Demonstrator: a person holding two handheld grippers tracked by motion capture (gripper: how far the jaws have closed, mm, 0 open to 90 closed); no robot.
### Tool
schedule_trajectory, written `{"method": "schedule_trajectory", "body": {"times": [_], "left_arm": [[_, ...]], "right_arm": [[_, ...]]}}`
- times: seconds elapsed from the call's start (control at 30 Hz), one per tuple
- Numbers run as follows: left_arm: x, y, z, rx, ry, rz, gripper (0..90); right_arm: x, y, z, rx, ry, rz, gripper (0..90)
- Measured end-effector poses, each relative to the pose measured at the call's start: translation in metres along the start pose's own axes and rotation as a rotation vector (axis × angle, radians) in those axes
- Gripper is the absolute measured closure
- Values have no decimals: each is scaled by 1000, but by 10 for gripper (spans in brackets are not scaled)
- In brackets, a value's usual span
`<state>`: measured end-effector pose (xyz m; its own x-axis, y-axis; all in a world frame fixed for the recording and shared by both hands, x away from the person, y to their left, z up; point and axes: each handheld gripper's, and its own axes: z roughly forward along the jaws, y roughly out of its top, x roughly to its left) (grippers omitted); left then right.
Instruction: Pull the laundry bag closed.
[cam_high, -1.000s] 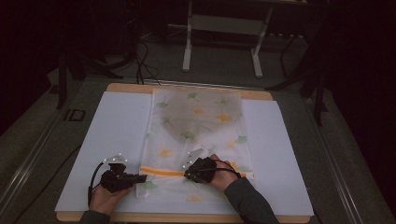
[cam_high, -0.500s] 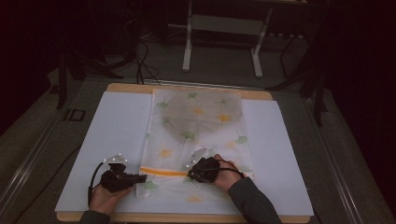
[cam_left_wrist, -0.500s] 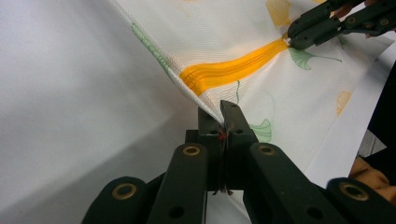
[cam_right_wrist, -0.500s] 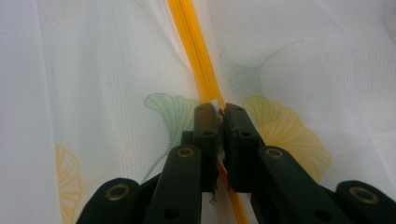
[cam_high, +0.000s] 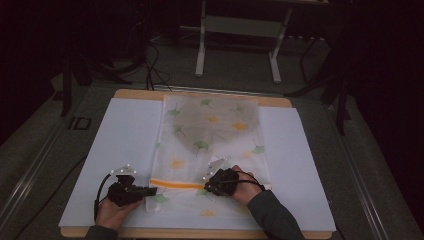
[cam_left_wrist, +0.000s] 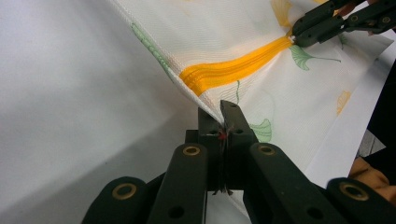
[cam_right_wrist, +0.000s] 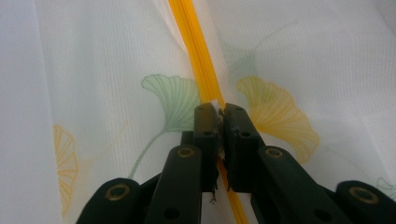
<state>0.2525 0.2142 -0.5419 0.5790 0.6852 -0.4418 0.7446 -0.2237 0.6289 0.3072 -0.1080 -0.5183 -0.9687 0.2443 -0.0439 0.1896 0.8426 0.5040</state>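
So there's a white mesh bag (cam_high: 210, 150) with ginkgo leaf prints lying flat on the white-covered counter (cam_high: 115, 150), its orange zipper (cam_high: 176, 184) running across the near end. The left gripper (cam_left_wrist: 224, 122) has its jaws clenched on the bag's edge right by the zipper's end. The right gripper (cam_right_wrist: 219, 122) is pinched tight on the zipper itself, further along.

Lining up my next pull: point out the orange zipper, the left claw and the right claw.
orange zipper (cam_high: 175, 183): high view, middle of the strip between the claws.
left claw (cam_left_wrist: 223, 122): left gripper view, between its tips pinching the mesh bag's edge.
right claw (cam_right_wrist: 219, 119): right gripper view, between its tips on the zipper.
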Motion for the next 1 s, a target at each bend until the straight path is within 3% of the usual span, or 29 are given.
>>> {"method": "schedule_trajectory", "body": {"times": [1.0], "left_arm": [[0, -1, -1, -1, 2, -2, 886]], "right_arm": [[-6, -19, -13, 22, -20, 21, 847]]}}
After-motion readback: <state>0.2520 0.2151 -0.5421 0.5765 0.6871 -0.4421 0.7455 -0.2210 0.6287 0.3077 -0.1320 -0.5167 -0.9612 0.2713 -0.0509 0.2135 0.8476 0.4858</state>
